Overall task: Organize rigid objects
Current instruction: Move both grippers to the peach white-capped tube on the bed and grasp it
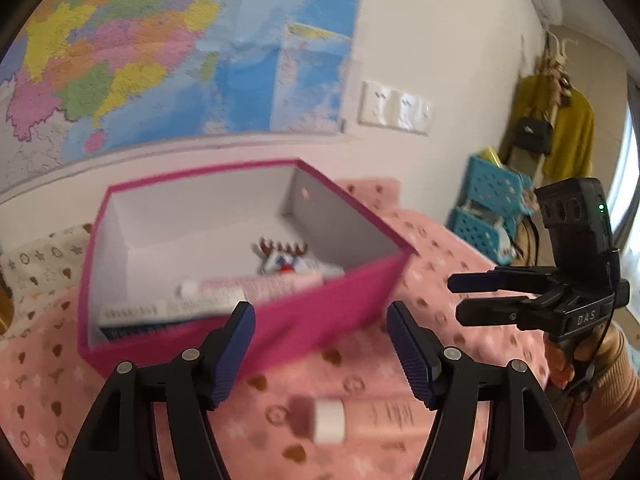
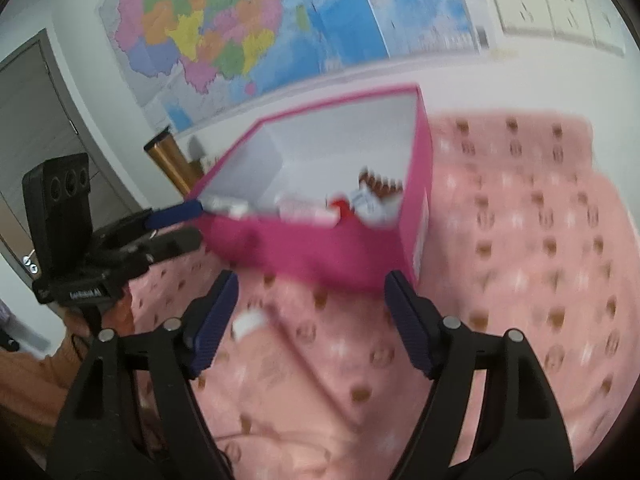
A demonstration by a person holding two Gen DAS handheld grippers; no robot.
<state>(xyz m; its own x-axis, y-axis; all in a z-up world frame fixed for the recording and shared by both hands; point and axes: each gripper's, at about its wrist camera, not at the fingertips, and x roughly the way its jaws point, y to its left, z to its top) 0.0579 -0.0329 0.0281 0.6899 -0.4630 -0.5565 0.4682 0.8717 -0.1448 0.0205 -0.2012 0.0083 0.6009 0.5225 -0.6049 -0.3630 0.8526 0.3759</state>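
Pink patterned cloth [image 1: 440, 240] carries the open magenta box [image 1: 320, 312] toward its far edge, with tubes and small packets lying inside. My left gripper [image 1: 320, 344] and right gripper [image 2: 310, 320] both stand apart, empty. One white-capped tube [image 1: 360, 416] lies on the cloth near its front edge, below my left jaws.

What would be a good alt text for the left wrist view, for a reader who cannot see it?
An open pink box holding tubes and small packets sits on a pink patterned cloth, seen between the open left gripper. A white-capped tube lies on the cloth nearer the camera. The right gripper is at the right, and a map hangs on the wall behind.
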